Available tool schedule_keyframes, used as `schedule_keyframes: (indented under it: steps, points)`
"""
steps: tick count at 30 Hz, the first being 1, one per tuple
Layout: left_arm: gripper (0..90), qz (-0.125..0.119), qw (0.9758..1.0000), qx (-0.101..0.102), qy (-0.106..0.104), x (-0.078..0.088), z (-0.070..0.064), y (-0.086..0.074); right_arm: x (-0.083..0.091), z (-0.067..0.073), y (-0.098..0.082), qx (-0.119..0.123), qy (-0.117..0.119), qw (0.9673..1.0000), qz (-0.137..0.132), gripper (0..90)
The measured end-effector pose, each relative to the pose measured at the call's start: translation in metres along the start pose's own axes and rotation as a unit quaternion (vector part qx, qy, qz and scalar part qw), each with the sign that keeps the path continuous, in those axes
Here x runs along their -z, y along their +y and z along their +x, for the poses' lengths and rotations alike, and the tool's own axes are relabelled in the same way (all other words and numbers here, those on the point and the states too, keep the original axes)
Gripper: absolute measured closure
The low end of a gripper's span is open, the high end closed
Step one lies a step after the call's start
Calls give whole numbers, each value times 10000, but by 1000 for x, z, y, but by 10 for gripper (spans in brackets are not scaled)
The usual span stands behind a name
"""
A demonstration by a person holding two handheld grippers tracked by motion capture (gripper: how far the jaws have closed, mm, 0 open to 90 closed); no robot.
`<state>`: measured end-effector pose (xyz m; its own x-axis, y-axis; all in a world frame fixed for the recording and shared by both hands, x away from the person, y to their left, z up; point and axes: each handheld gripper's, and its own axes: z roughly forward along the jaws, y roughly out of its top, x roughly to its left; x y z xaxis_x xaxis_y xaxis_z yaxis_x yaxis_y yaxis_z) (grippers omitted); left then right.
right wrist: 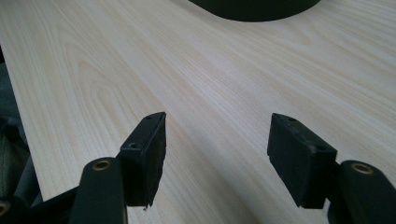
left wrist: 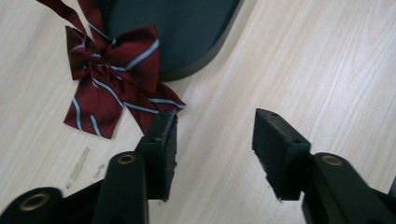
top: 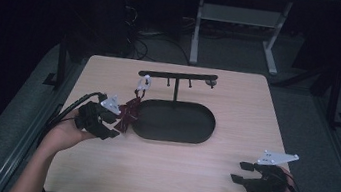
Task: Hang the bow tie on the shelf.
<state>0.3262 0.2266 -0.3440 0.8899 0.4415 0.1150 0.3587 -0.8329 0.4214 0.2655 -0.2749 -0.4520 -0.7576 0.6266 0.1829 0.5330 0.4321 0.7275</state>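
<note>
Bow [left wrist: 109, 74] lay beside the stand's tray [top: 175, 122], ungripped — hanging judged undone. Left gripper [left wrist: 215, 135] just beside it, jaws wide; right gripper [right wrist: 217, 149] well apart, wide.

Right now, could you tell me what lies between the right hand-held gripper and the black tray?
Only bare wooden table: the right gripper view shows nothing between the open right hand-held gripper and the black tray.

Black two-jaw tools [top: 115, 124] [top: 241, 172], brass rivets, grey triangular top plates, black cables.
</note>
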Motion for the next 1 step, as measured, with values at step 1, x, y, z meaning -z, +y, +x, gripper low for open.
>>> schedule_keyframes:
  steps: [1]
  points:
    - [476, -25, 10000, 16, 28, -1, -2, -3, 0, 0, 0, 1, -9, 10000, 3, 369]
